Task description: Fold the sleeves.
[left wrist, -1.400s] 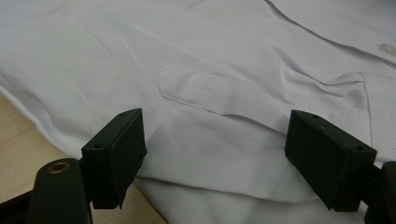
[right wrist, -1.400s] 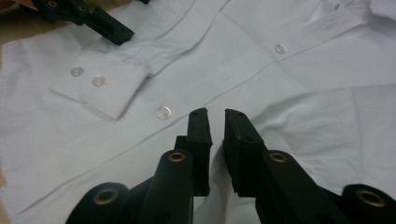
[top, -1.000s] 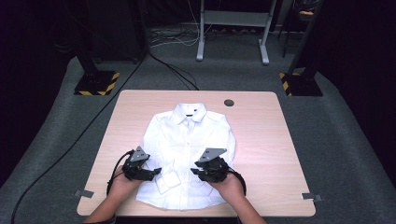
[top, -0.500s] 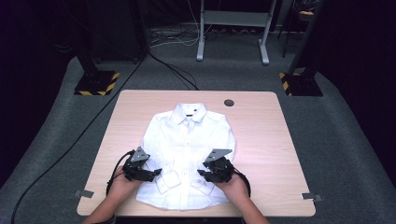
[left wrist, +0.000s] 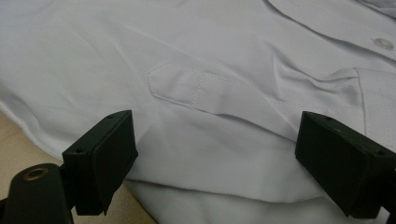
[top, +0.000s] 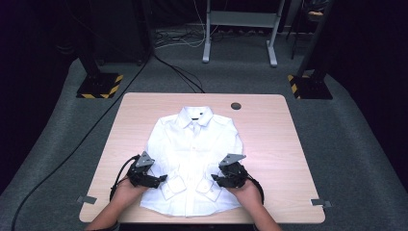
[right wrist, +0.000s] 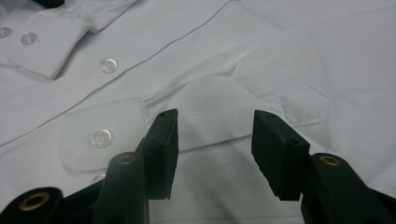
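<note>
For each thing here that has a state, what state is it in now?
White shirt: spread flat on the table, front up, buttoned, cuffs folded onto the front.
Left hand-held gripper: open over the shirt, jaws just widened.
Right hand-held gripper: open over a cuff, jaws just widened.

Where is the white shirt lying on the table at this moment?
In the high view the white shirt lies flat at the middle of the table, collar toward the far edge, its hem between the left gripper and the right gripper.

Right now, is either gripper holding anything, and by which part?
Nothing is held. The left gripper and the right gripper both stand open over the white shirt, their jaws having just been opening.
</note>
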`<state>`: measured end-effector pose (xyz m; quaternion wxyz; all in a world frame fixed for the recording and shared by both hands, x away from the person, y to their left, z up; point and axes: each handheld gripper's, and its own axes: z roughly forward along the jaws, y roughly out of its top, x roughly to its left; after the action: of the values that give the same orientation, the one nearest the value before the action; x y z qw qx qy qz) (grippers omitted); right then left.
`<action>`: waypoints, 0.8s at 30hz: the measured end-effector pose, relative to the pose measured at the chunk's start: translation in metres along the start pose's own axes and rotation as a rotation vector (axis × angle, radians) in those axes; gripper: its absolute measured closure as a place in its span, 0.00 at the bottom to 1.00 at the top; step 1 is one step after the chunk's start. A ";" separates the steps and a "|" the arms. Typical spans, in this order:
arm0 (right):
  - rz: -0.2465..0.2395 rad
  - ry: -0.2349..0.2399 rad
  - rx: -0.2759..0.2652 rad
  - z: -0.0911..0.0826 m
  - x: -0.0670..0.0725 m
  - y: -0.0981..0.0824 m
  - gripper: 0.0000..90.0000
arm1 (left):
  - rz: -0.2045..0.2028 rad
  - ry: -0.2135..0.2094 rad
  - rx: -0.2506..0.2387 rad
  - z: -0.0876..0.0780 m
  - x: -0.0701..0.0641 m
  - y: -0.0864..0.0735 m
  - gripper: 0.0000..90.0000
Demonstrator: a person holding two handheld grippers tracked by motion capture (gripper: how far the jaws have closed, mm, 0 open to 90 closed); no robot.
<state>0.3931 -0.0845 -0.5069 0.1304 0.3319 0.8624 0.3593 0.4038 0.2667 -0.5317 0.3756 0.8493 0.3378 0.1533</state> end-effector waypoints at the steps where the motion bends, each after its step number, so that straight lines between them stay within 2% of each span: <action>1: 0.012 0.000 0.002 0.000 0.000 -0.001 0.56 | 0.001 -0.002 0.001 0.000 0.000 0.000 0.14; 4: 0.005 -0.008 0.008 0.002 0.000 -0.003 0.53 | 0.009 -0.011 0.008 0.001 0.000 0.001 0.12; 6: 0.000 -0.045 0.008 0.003 0.001 -0.005 0.50 | 0.015 -0.014 0.011 0.001 0.000 0.001 0.10; 11: -0.011 -0.028 0.027 0.007 0.002 -0.007 0.51 | 0.017 -0.018 0.012 0.001 0.000 0.001 0.09; 16: -0.010 -0.011 0.017 0.009 0.002 -0.007 0.53 | 0.015 -0.019 0.012 0.001 0.000 0.001 0.10; 24: -0.037 0.027 0.029 0.010 0.011 -0.004 0.54 | 0.010 -0.014 0.014 0.000 0.000 0.001 0.10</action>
<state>0.3876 -0.0742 -0.5164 0.1205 0.3127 0.8752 0.3489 0.4045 0.2664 -0.5314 0.3712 0.8546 0.3322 0.1467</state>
